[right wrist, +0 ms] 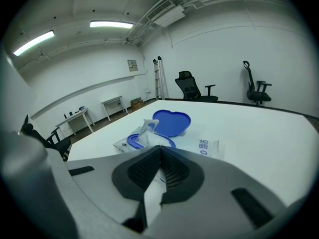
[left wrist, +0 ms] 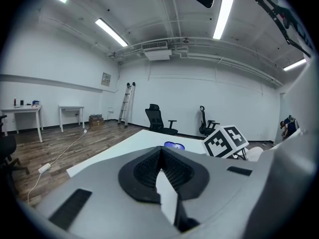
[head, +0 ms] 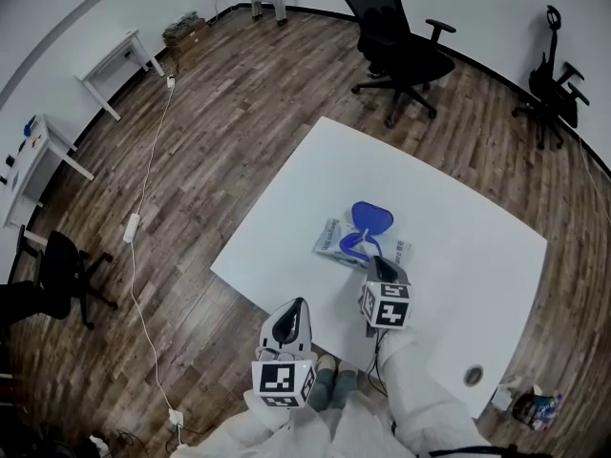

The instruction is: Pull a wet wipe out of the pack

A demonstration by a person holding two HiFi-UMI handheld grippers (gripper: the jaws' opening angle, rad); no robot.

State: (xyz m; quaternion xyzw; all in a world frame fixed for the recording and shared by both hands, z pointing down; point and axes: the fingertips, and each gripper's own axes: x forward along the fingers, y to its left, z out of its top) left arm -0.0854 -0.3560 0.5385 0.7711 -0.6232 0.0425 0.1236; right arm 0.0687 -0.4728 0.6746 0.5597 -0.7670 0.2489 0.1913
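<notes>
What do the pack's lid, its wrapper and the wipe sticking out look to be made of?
Lid: rigid, smooth blue plastic; it holds its shape flipped open.
Wrapper: thin printed film, probably; its edges lie limp.
Wipe: soft white nonwoven cloth, seemingly; crumpled and folded.

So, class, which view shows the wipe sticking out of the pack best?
The right gripper view: the wipe stands close and clear above the pack, beside the open lid. In the head view the wipe is too small to tell. The left gripper view shows only the lid's blue top, no wipe.
</notes>
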